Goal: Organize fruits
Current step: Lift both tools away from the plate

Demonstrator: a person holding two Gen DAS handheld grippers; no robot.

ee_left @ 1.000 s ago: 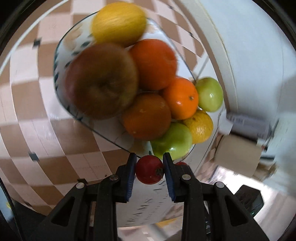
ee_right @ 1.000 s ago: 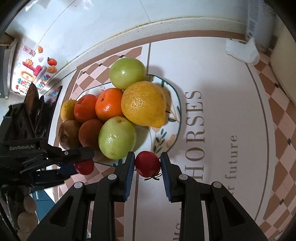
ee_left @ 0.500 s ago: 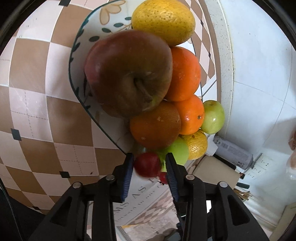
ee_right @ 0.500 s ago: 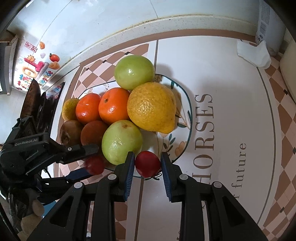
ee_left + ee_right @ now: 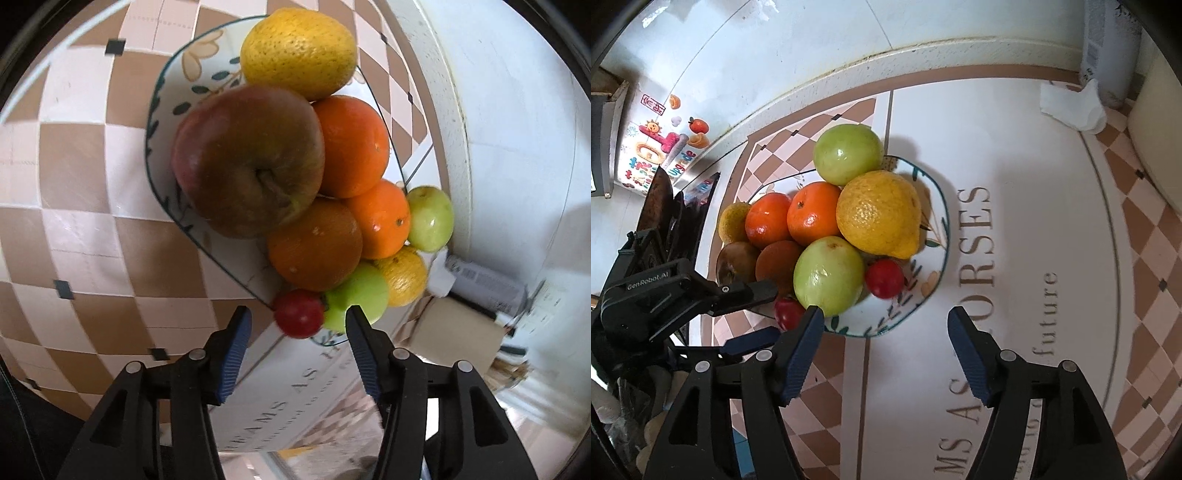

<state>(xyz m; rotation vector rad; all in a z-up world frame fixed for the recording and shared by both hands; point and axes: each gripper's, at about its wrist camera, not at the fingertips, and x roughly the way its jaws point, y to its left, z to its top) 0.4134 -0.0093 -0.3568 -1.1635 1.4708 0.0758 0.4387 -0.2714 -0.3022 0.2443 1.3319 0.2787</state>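
Note:
A patterned plate [image 5: 936,236] holds a heap of fruit: a big lemon [image 5: 879,214], green apples [image 5: 827,278], oranges [image 5: 812,218] and a brown-red apple [image 5: 247,166]. A small red fruit [image 5: 884,277] lies on the plate's near side, beyond my open, empty right gripper [image 5: 885,334]. Another small red fruit [image 5: 299,313] rests at the plate's rim [image 5: 221,262], just past my open, empty left gripper [image 5: 297,332]. That fruit [image 5: 788,313] and the left gripper [image 5: 750,317] also show in the right wrist view.
The plate sits on a checkered mat with printed letters [image 5: 975,240]. A crumpled tissue [image 5: 1075,107] and a can [image 5: 1108,48] stand at the far right by the white wall. A sticker sheet [image 5: 661,147] is at the far left. A cardboard box [image 5: 458,336] shows in the left wrist view.
Both grippers have opened and let go of their small red fruits, which now lie on the plate. Both grippers have drawn back slightly.

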